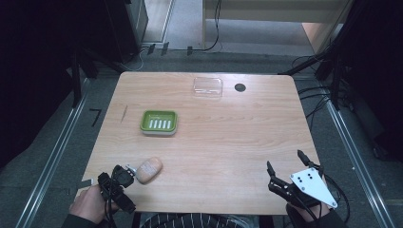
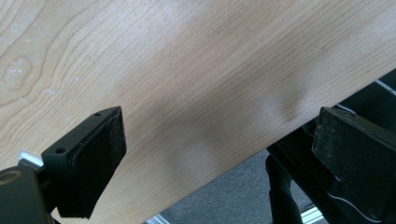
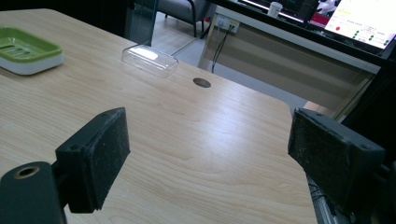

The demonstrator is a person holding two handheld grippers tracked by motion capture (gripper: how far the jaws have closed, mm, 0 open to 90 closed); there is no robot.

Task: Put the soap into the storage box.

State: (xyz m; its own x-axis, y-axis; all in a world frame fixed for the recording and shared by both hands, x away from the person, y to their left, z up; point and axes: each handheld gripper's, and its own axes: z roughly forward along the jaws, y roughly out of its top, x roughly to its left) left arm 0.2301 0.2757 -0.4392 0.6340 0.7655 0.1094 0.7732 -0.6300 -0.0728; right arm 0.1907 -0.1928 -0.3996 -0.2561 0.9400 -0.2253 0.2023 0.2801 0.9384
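A tan bar of soap (image 1: 149,170) lies near the table's front left corner. My left gripper (image 1: 122,179) sits just left of the soap, held in a hand at the table's front edge. Its jaws stand wide apart in the left gripper view (image 2: 219,140), with bare wood and the table edge between them. A green soap dish (image 1: 159,122) (image 3: 28,49) with a white base rests left of centre. My right gripper (image 1: 285,159) (image 3: 210,144) hovers open over the front right corner, holding nothing.
A clear plastic box (image 1: 208,87) (image 3: 149,59) lies at the back of the wooden table (image 1: 228,142), next to a round black hole (image 1: 240,87) (image 3: 201,82). Cables and metal rails run along the floor on both sides.
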